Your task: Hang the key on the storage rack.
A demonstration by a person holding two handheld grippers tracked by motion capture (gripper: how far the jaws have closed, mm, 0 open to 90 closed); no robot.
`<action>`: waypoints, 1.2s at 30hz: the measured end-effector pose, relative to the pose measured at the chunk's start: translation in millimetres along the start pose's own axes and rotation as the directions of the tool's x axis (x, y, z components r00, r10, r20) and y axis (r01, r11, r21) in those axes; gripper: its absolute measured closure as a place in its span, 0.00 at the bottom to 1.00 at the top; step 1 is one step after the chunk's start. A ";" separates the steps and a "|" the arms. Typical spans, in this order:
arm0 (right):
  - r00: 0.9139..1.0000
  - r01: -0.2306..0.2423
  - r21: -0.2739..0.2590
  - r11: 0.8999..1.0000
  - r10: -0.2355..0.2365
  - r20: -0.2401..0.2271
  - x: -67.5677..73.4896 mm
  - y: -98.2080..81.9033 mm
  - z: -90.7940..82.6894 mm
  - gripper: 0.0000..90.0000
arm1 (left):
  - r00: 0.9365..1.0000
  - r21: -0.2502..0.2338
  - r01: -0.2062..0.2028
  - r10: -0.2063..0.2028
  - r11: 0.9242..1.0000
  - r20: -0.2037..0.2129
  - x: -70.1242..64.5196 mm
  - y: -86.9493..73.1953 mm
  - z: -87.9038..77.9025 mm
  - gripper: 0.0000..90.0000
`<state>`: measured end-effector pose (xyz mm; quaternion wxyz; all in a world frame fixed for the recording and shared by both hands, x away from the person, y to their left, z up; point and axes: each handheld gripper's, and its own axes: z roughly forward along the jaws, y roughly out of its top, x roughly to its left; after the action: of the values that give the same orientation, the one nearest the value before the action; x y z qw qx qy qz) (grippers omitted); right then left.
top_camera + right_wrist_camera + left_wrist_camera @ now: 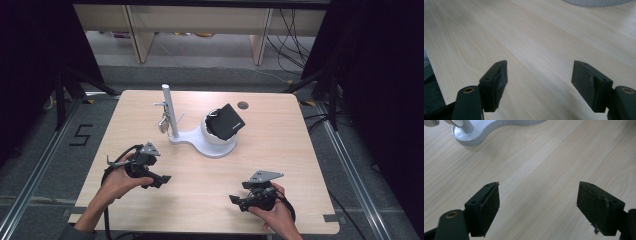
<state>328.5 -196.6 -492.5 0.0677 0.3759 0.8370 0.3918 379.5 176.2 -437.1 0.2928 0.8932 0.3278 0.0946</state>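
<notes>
Near the pale wooden surface [280, 150] edge, both claws, left claw [537, 202] and right claw [539, 82], gape wide, empty; the black soft-looking pouch [226, 121] on the white stand [212, 142] probably lifts lightly by its edge.

Light wood table [280, 125] on grey floor [40, 165], w/ metal rails [30, 180] along both sides and a "5" mark [80, 135] at left. Black curtains [380, 75] flank the area. Pale shelving [200, 25] at rear, cables [292, 37] trailing at right.

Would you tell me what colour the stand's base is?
White; the stand's base shows best in the high view.
</notes>
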 end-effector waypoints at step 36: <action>0.999 0.031 0.025 0.999 -0.031 0.011 6.3 -0.4 4.4 0.34 | 0.999 -0.120 -0.010 0.016 0.993 0.051 -58.9 -70.3 20.7 0.19</action>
<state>325.6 -189.7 -494.7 0.0739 0.3659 0.8471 0.3781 304.5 172.1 -493.7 0.3535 0.8784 0.3079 0.0930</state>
